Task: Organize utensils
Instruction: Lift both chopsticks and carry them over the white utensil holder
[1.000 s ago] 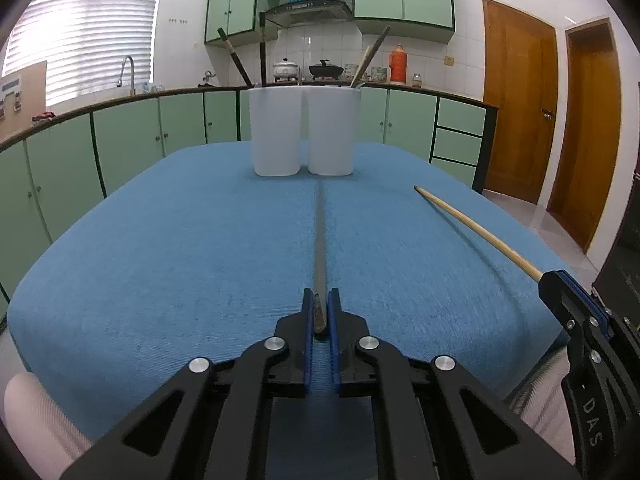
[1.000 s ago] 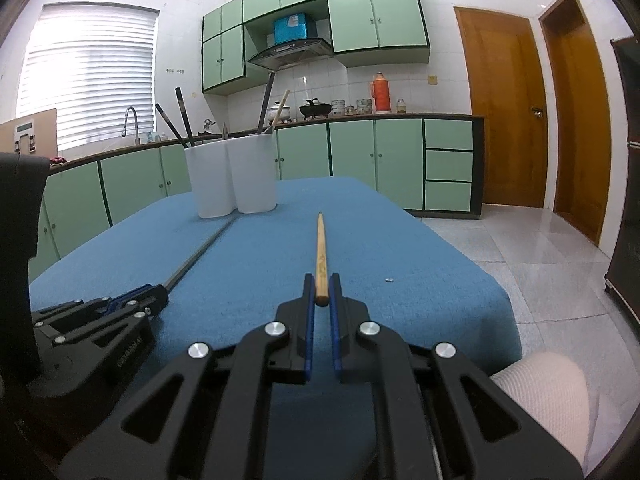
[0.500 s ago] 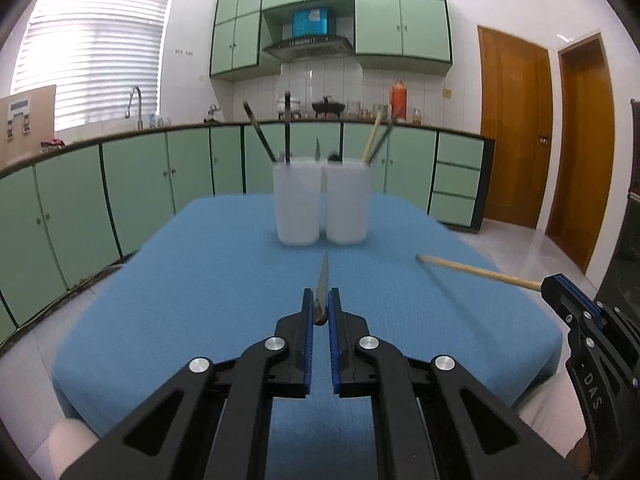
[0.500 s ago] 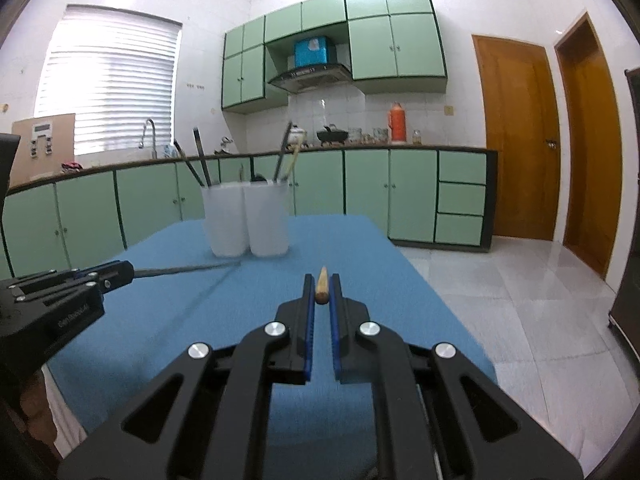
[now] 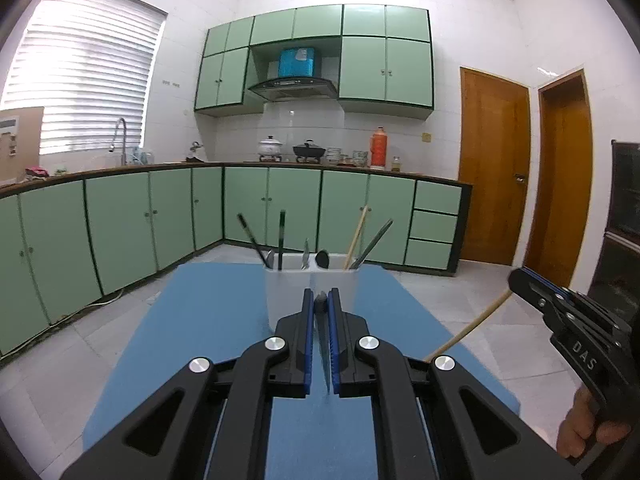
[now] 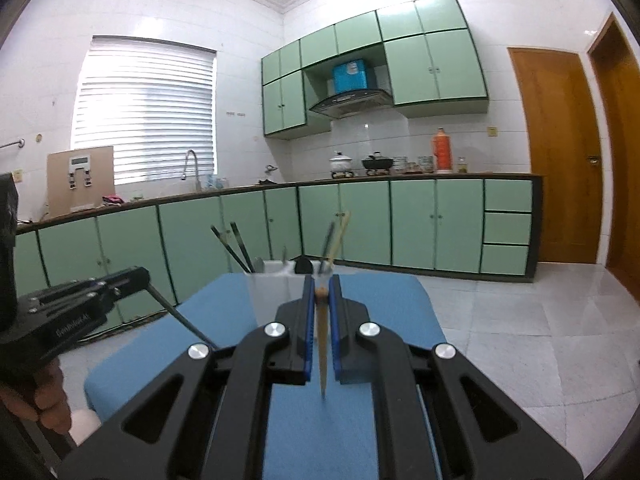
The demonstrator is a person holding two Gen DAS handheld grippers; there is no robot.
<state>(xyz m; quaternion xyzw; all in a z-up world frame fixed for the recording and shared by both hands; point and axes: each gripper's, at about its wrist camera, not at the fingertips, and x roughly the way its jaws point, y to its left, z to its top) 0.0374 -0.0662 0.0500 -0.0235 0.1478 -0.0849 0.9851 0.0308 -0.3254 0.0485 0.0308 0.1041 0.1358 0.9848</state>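
Left tongs (image 5: pixel 320 307): clamped on dark slender chopstick (image 5: pixel 323 344). Right tongs (image 6: pixel 320 295): clamped on pale wooden chopstick (image 6: pixel 321 344). Both raised above blue cloth-covered worktop (image 5: pixel 208 320), facing two white translucent plastic cups (image 5: pixel 286 292).

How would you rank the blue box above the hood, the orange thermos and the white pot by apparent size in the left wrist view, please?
1. blue box
2. orange thermos
3. white pot, close to the thermos in area, so this order is unsure.
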